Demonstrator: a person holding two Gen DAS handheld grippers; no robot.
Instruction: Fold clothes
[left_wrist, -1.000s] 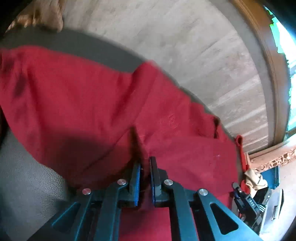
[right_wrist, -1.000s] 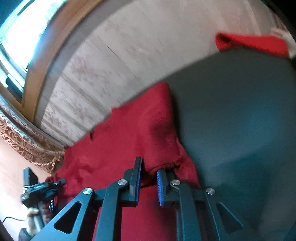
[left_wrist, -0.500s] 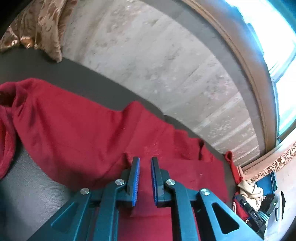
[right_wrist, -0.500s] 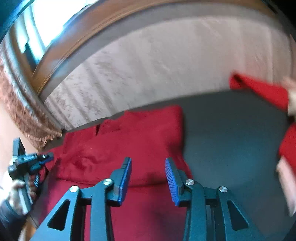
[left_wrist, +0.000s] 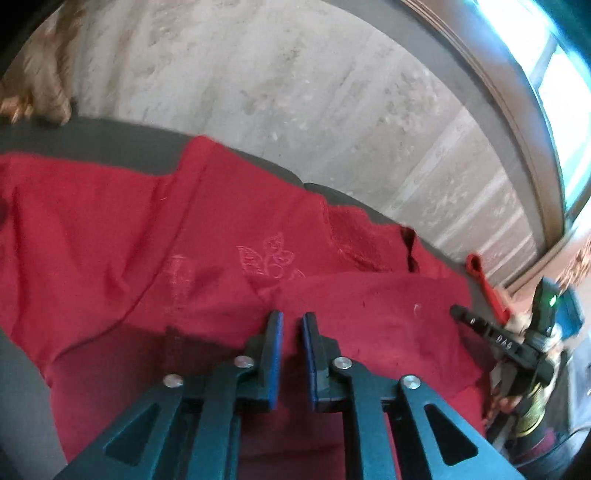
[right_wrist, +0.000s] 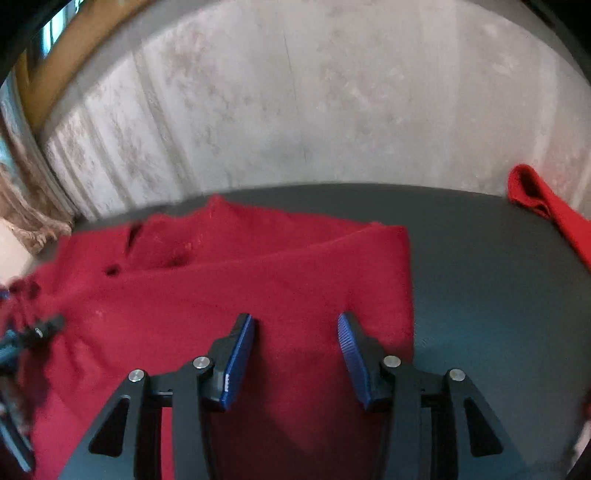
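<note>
A red garment (left_wrist: 207, 236) with a pale leaf print lies spread on a dark grey surface (right_wrist: 498, 295). Its near part is folded over towards the collar slit (left_wrist: 409, 251). My left gripper (left_wrist: 292, 317) hovers over the folded layer with its jaws nearly together. Only a thin slit shows between them, and no cloth is pinched there. In the right wrist view the garment (right_wrist: 258, 288) ends in a straight folded edge on its right side. My right gripper (right_wrist: 295, 321) hangs above it, wide open and empty. It also shows at the right of the left wrist view as the right gripper (left_wrist: 517, 343).
A second piece of red cloth (right_wrist: 535, 199) lies at the far right of the surface. A pale patterned wall (right_wrist: 332, 92) runs close behind it. A curtain (right_wrist: 26, 218) and a window frame (left_wrist: 535, 155) stand at the side. A red strap (left_wrist: 484, 284) lies by the wall.
Both grippers held the cloth a second ago and have let it go. The right gripper has opened wide. The garment now lies flat with its folded layer settled.
</note>
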